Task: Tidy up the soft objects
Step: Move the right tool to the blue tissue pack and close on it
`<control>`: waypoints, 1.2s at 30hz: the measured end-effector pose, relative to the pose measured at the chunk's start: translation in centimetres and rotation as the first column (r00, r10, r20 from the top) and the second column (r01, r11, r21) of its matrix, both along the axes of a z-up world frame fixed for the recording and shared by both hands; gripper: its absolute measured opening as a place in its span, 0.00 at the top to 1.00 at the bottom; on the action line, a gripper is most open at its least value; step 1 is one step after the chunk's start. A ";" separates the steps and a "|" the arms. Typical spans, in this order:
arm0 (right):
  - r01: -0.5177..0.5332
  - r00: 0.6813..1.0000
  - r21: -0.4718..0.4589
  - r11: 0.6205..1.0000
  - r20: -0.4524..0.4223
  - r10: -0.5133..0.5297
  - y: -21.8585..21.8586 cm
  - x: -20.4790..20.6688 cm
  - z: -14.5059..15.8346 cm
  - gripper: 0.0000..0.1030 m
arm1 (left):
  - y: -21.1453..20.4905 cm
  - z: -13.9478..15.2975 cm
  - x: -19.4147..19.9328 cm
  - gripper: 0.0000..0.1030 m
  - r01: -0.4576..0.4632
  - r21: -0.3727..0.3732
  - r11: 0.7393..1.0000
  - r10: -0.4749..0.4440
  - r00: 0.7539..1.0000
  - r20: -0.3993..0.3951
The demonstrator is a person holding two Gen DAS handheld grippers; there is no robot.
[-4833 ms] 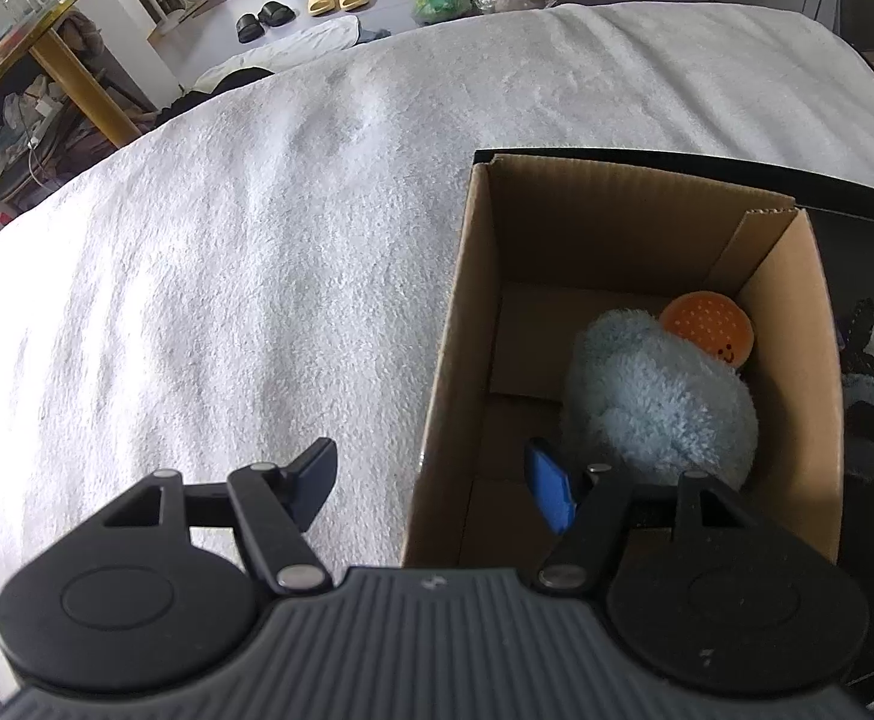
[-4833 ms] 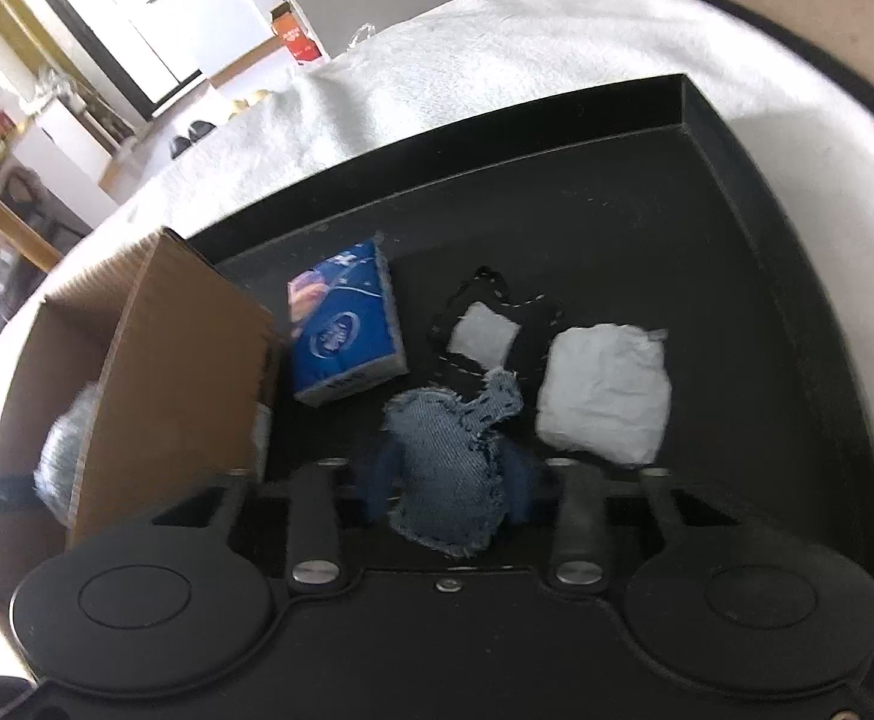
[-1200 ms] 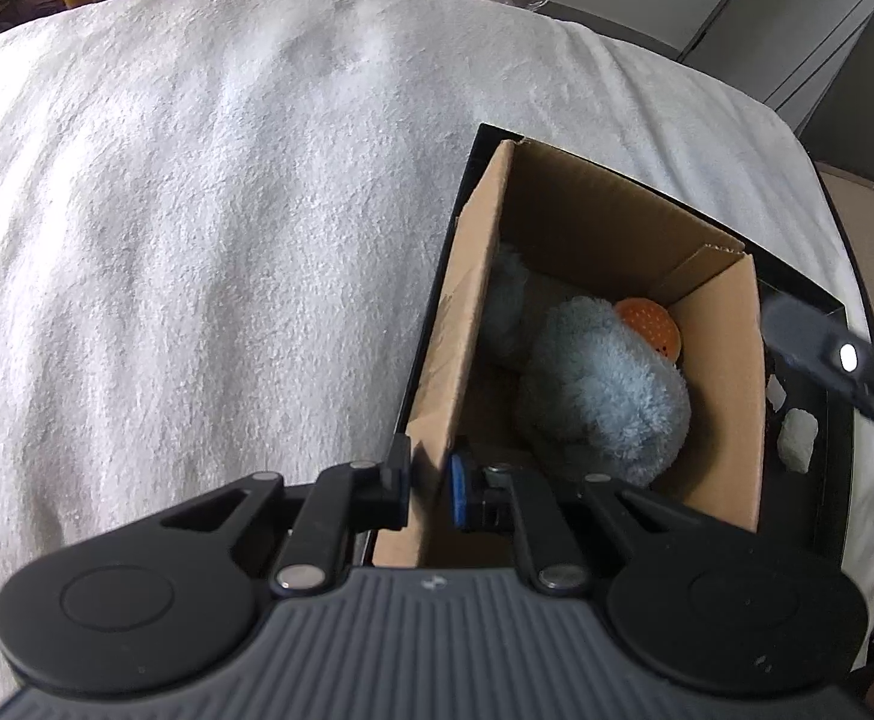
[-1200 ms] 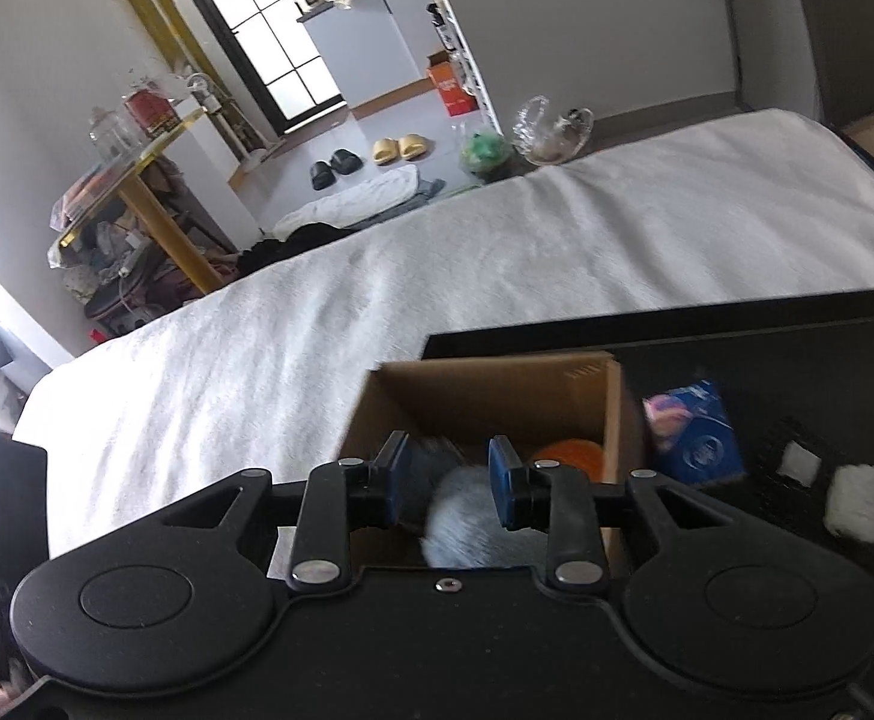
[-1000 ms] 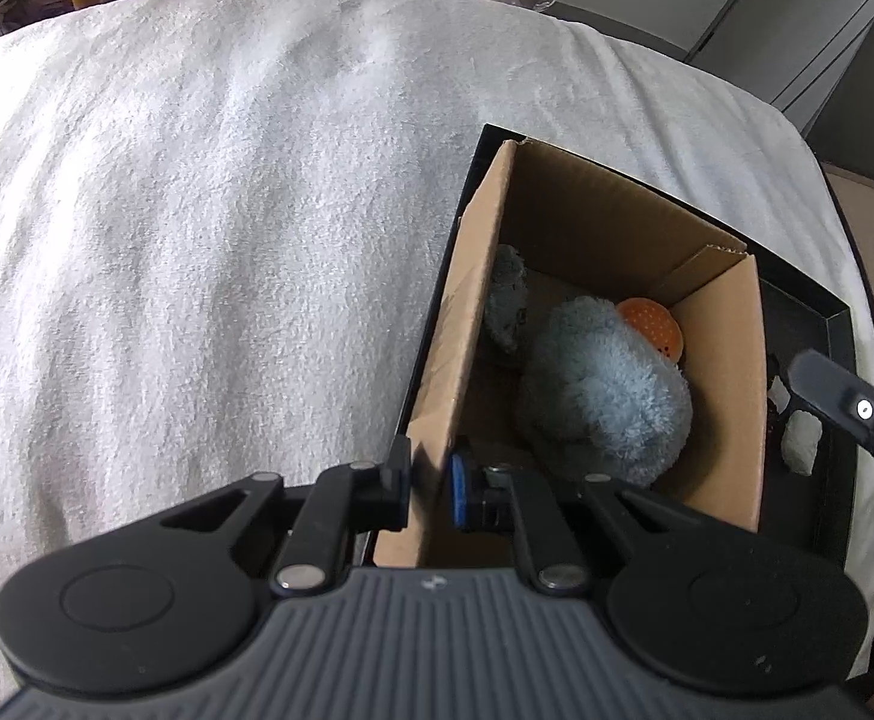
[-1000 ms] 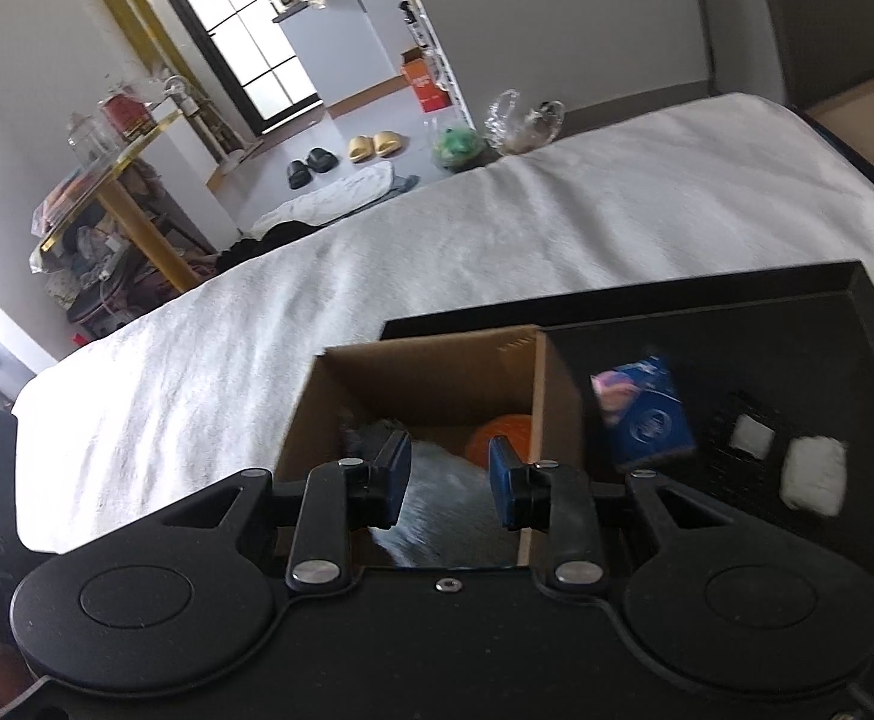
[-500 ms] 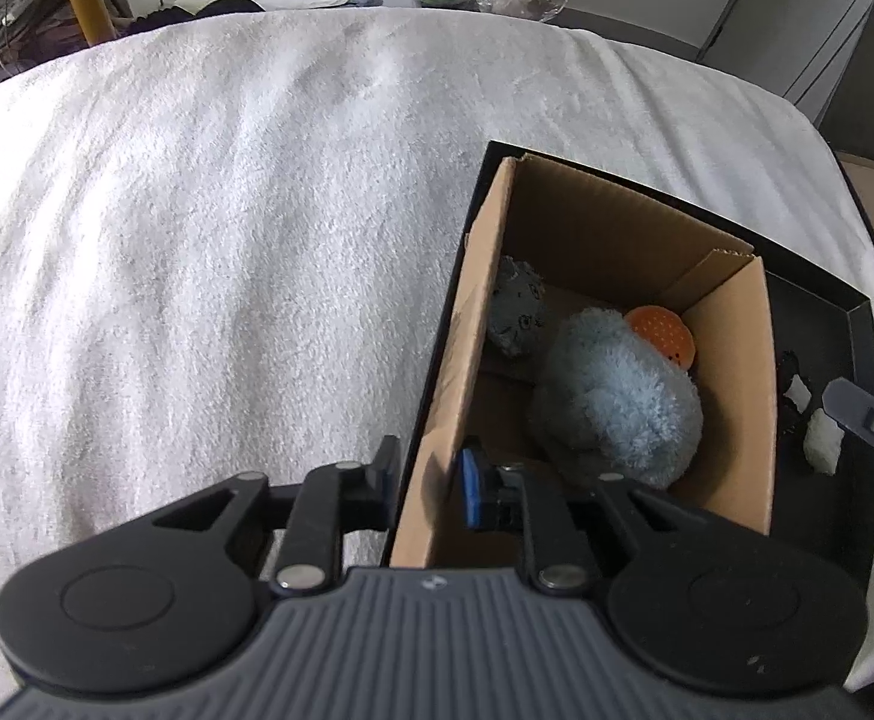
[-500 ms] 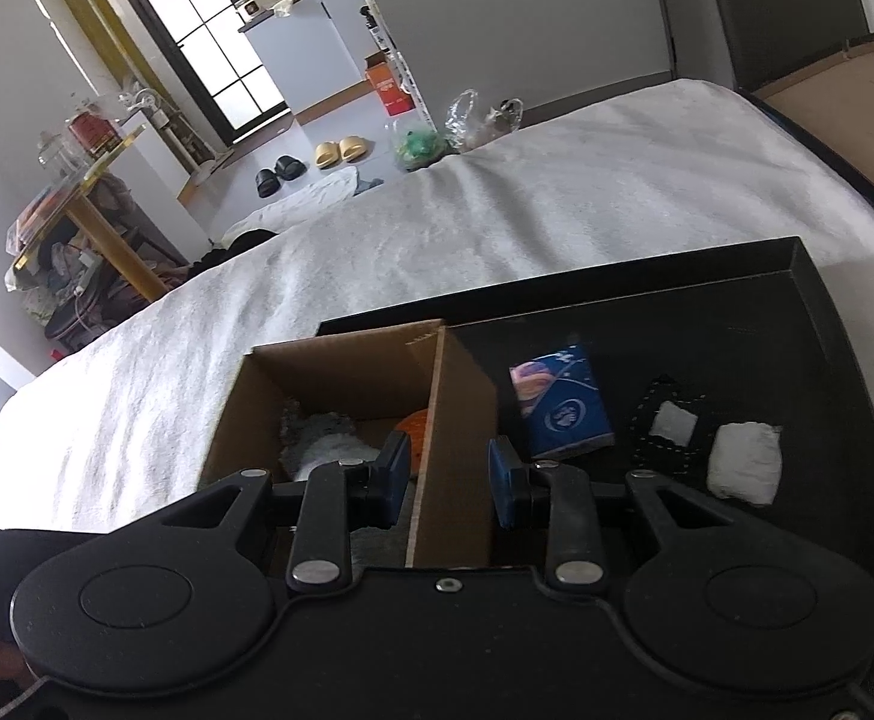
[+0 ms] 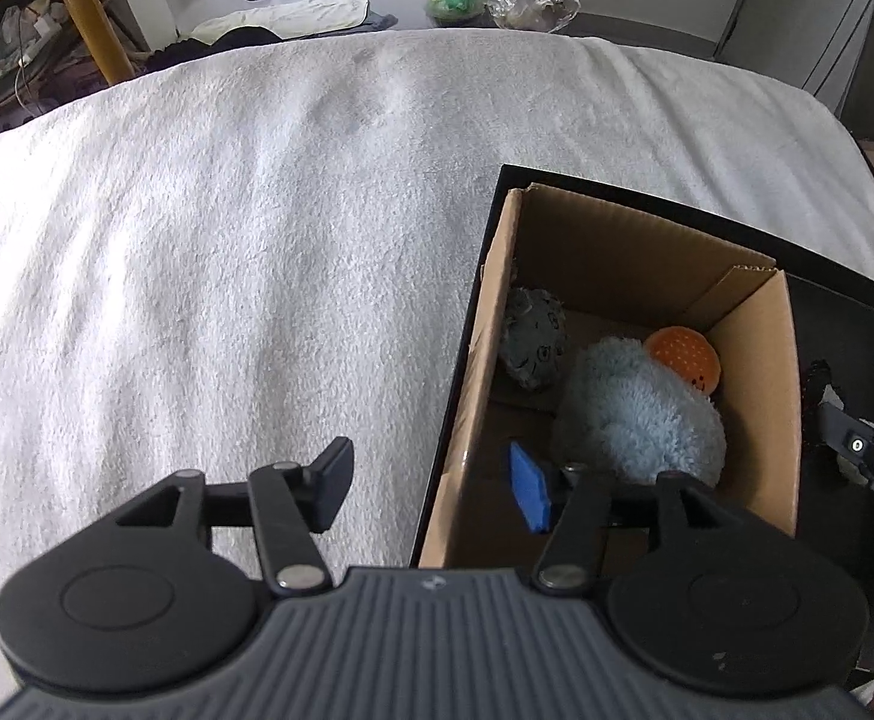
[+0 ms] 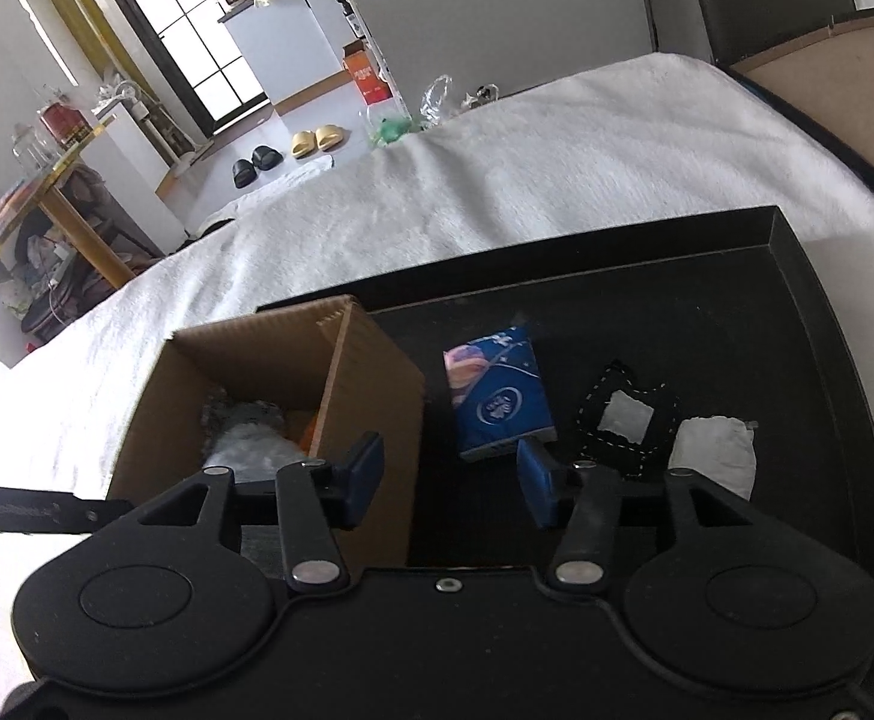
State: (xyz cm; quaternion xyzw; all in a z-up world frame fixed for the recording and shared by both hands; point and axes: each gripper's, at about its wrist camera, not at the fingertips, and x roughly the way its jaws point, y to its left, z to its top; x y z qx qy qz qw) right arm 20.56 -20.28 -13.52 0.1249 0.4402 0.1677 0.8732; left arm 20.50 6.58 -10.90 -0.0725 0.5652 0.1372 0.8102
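- Bed (image 9: 227,252), draped in a white fleecy blanket, carries everything; it fills most of the left wrist view.
- Tray (image 10: 785,312), black with a raised rim, lies on the blanket.
- Box (image 9: 647,264), open-topped cardboard, stands in the tray's left part, its left wall along the tray's left rim.
- Left claw (image 9: 434,483) is spread wide and holds nothing; it straddles the box's left wall, one finger over the blanket, the blue-padded one inside the box.
- Right claw (image 10: 452,477) is also wide open and empty, hanging above the box's right wall and the bare tray floor just beside it.
- Plush (image 9: 641,414), pale blue and fluffy, lies in the near right part of the box.
- Grey toy (image 9: 530,345), patterned, rests against the box's left wall, behind the plush.
- Orange ball (image 9: 683,357), dotted, sits in the far right corner of the box, touching the plush.
- Blue pack (image 10: 500,399), printed with a planet, lies on the tray just right of the box.
- Black patch (image 10: 626,420), with white stitching and a white square at its middle, lies right of the pack.
- White pad (image 10: 713,456) lies just right of the patch.
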 end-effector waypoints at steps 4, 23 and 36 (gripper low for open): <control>-0.008 1.000 -0.006 1.000 -0.005 0.007 -0.3 0.7 -1.4 0.47 | -0.7 -0.2 0.5 0.42 0.019 0.032 0.999 -0.018 1.000 -0.008; -0.104 0.993 -0.084 0.991 0.052 0.108 0.7 2.5 -5.4 0.45 | -2.1 -1.6 1.6 0.35 0.050 0.108 0.993 -0.041 0.996 -0.077; -0.121 0.986 -0.163 0.979 0.096 0.138 1.1 2.6 -6.5 0.50 | -2.5 -1.7 1.5 0.35 0.050 0.121 0.991 -0.038 0.994 -0.099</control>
